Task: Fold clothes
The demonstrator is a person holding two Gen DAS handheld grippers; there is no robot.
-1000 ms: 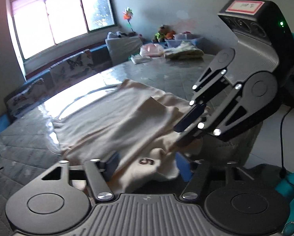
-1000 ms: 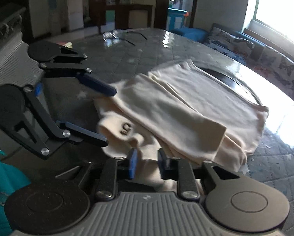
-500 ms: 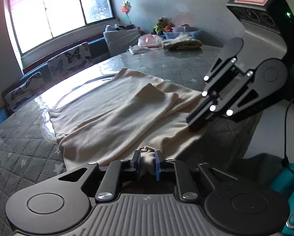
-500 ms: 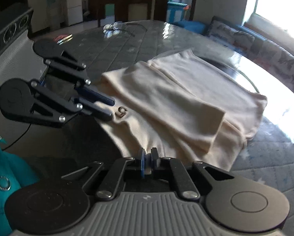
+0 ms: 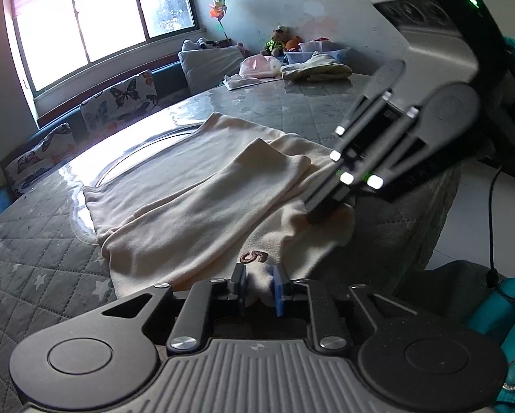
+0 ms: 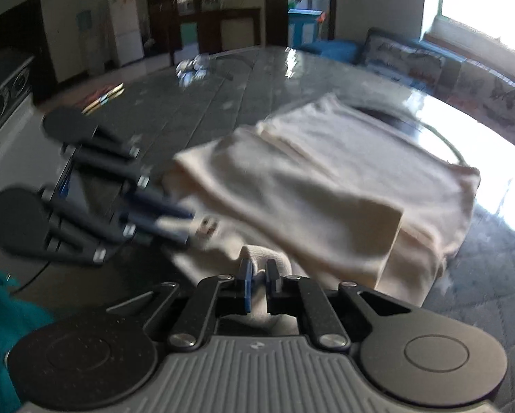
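Observation:
A cream garment lies folded on the grey quilted table, its near edge bearing a brown "5" mark. My left gripper has a bunch of that near edge between its blue pads, just below the mark; the jaws are opening slightly, but the pads still press the cloth. My right gripper is shut on the same edge further right, and its tips pinch cloth in the left wrist view. In the blurred right wrist view, the left gripper sits beside the mark on the garment.
A pile of clothes and a storage bin lie at the table's far end. Butterfly cushions line the bench under the window. A teal sleeve is at the right. Small clear items and coloured papers lie across the table.
Both grippers have closed on the garment's near edge; the left stood wide open a second ago. The left jaws are now a little wider than half a second ago.

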